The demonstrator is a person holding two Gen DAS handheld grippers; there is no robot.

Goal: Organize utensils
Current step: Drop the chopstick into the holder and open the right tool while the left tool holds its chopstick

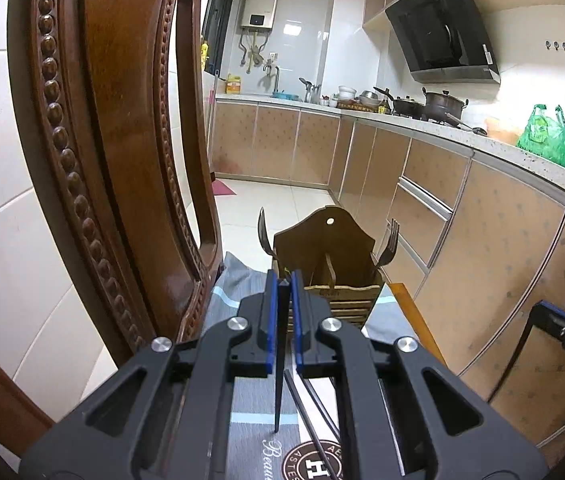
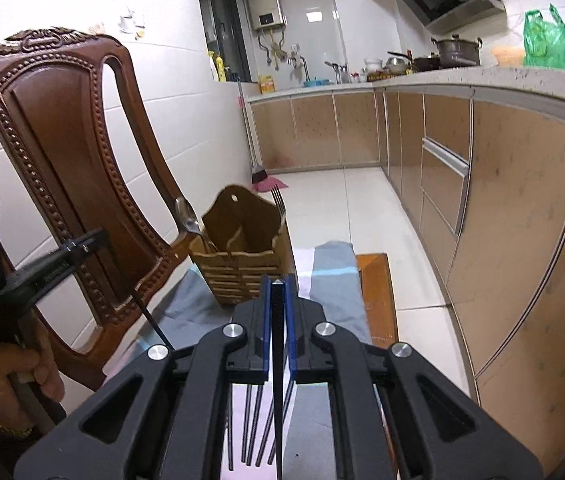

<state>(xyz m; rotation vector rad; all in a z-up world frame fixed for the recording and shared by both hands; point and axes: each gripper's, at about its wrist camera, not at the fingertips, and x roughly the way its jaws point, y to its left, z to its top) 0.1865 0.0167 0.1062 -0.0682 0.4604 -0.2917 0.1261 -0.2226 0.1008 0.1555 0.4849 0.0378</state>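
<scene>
My left claw [image 1: 281, 280] and right claw [image 2: 278, 280] each pinch one black tapered chopstick [image 2: 278, 380]; either could swing and miss the slatted wooden utensil holder [image 2: 242, 256].

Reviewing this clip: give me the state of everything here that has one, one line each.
Left hand-held gripper: shut on a black chopstick.
Right hand-held gripper: shut on a black chopstick.
Wooden holder: upright on the cloth.
Spoon: standing in the holder, bowl up.
Fork: standing in the holder, tines up.
Loose chopsticks: lying on the cloth.
</scene>
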